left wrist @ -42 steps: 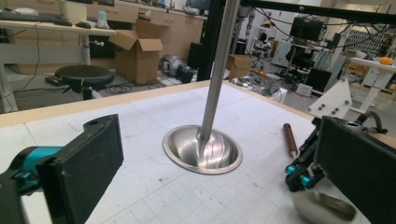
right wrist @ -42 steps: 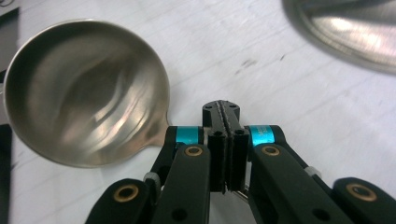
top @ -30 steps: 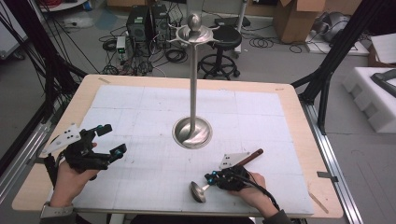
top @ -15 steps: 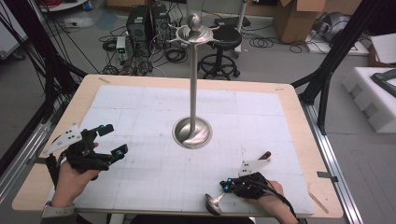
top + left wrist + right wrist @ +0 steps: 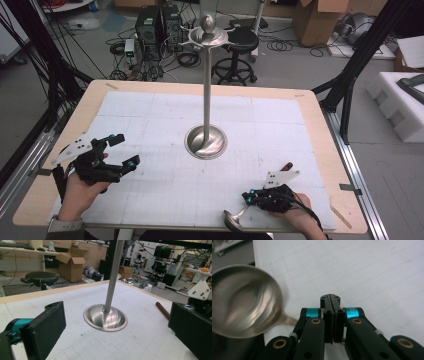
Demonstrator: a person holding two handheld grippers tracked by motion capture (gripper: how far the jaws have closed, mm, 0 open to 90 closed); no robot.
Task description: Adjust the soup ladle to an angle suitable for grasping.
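Pinching the shiny steel ladle by its handle, my right gripper sits clenched near the table's front edge. My left gripper hovers released, facing the tall silver stand.

One stand, one ladle (bowl partly cropped, probably), two grippers.

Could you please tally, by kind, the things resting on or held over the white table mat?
Tall silver metal stand with round dished base: 1
Steel ladle with brown wooden handle: 1
Black hand-held tools (left tool, right tool): 2
Total: 4
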